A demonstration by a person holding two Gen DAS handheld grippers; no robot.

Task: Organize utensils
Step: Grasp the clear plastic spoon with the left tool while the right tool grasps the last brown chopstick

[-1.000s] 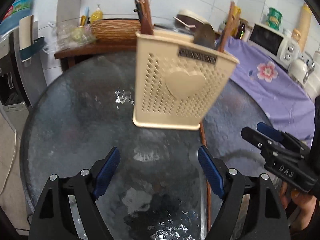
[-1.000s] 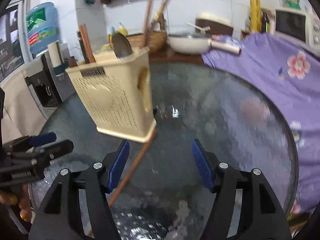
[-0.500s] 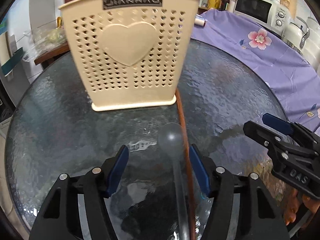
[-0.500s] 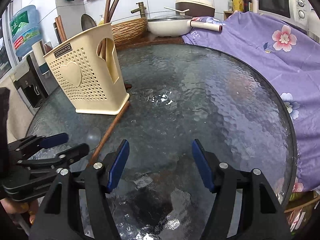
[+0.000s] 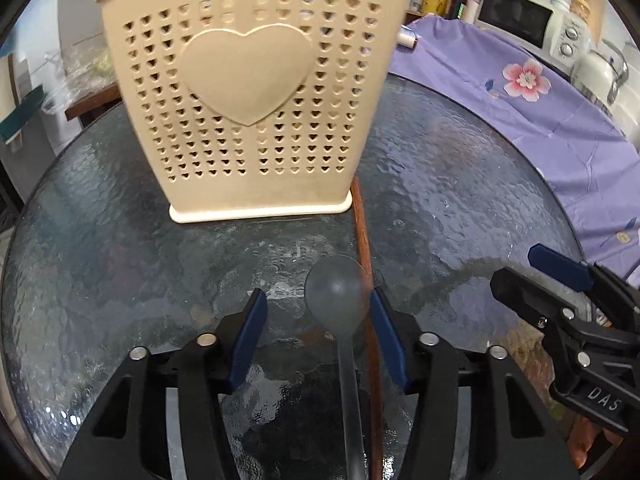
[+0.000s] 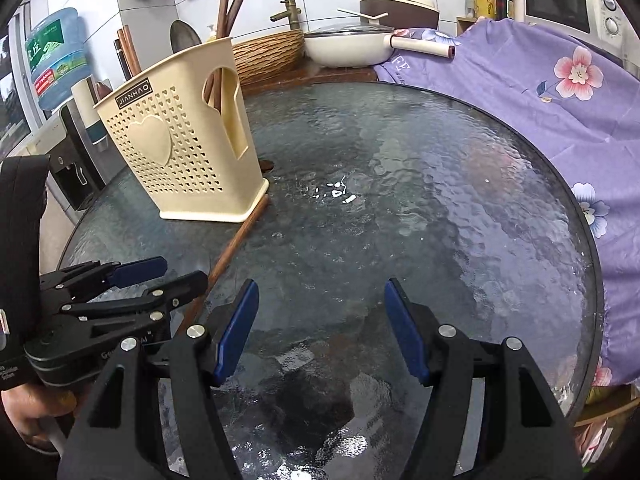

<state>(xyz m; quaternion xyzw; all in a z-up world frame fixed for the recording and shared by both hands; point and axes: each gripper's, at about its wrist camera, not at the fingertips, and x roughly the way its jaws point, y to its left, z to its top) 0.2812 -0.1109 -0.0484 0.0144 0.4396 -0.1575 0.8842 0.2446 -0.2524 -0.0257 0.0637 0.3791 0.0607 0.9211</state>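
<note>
A cream utensil holder (image 5: 248,92) with a heart on its front stands on the round glass table (image 5: 100,260); wooden handles and a metal ladle (image 6: 186,36) stick out of it. A translucent grey spoon (image 5: 336,296) lies flat on the glass between the fingers of my left gripper (image 5: 316,320). The jaws are closing, and the pads stand clear of the spoon. A long brown wooden stick (image 5: 363,248) runs from the holder's corner under the right-hand finger. My right gripper (image 6: 320,312) is open over bare glass. It also shows at the right (image 5: 524,270).
A purple floral cloth (image 6: 540,92) covers the counter to the right, with a microwave (image 5: 520,16) and a kettle (image 5: 600,72) behind it. A white pan (image 6: 348,46), a wicker basket (image 6: 268,54) and a water bottle (image 6: 56,56) stand at the back. The table's rim (image 6: 592,240) curves along the right.
My left gripper has come down and forward towards the holder, so the spoon now lies between its fingers, and its jaws have narrowed. The right gripper stays open.
</note>
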